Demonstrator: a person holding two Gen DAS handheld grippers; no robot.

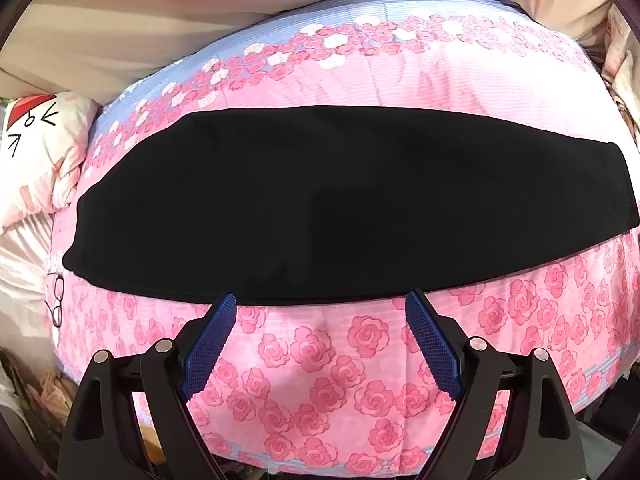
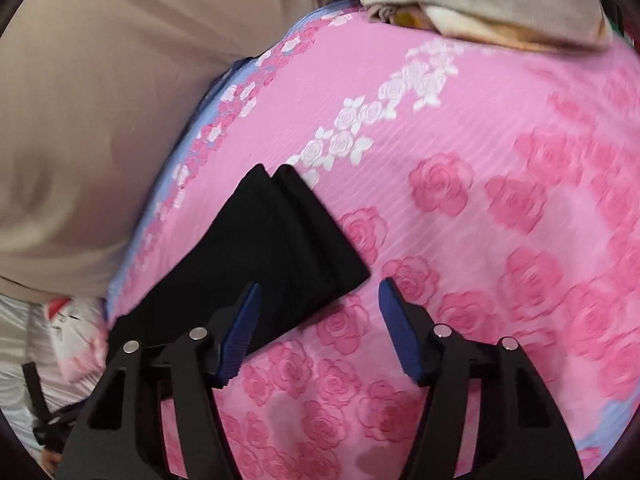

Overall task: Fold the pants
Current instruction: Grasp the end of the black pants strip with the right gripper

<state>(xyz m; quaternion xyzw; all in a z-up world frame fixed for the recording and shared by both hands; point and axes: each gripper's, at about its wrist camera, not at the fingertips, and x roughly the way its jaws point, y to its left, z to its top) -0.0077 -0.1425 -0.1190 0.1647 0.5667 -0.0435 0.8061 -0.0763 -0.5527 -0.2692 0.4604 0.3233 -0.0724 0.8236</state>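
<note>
A bed covered with a pink rose-print bedspread (image 1: pixel 360 360) fills both views, beige curtains (image 1: pixel 160 20) hanging behind it. Black pants (image 1: pixel 340 208), folded lengthwise into one long strip, lie flat across the bedspread. The left gripper (image 1: pixel 320 304) hovers at the strip's near edge, jaws spread wide and empty. The right gripper (image 2: pixel 320 288) sits just beside the cuff end (image 2: pixel 280 232), jaws apart, holding nothing. A cartoon pillow (image 1: pixel 44 148) and eyeglasses (image 1: pixel 58 300) rest at the bedspread's left side.
</note>
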